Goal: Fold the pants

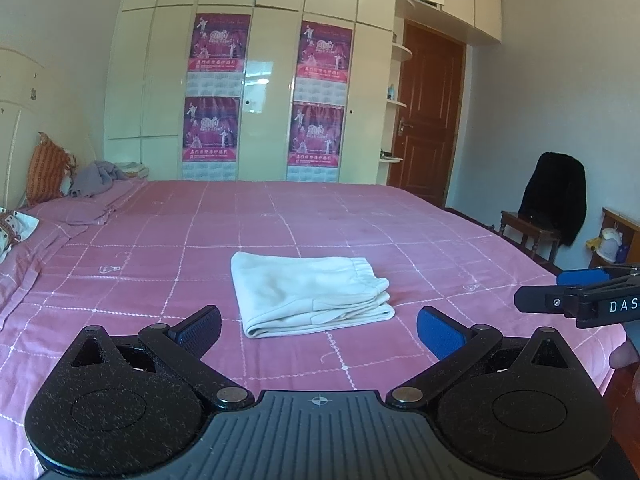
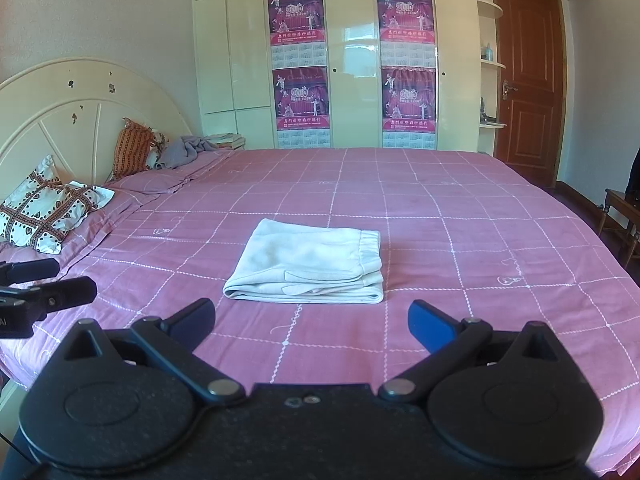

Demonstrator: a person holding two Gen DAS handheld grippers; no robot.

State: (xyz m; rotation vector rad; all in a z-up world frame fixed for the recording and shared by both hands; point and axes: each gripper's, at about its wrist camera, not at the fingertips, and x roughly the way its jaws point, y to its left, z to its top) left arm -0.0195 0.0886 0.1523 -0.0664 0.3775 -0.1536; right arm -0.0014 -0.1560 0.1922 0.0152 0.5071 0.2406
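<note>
Cream cotton pants (image 1: 310,294) lie folded into a compact stack mid-bed on the pink checked bedspread (image 1: 160,248), long axis running left to right, waistband at the right end. My left gripper (image 1: 319,330) hangs spread and empty just short of the near edge; my right gripper (image 2: 312,320) likewise, about as near. I judge the folding done.

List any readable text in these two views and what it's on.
"2010": on each of the four magenta calendar posters on the cream wardrobe doors.
"Chinese New Year": top of those posters, faint.
"DAS": white letters on the black right claw, cut off at the frame edge.
Poster banner characters and calendar grids: too small to read.
</note>
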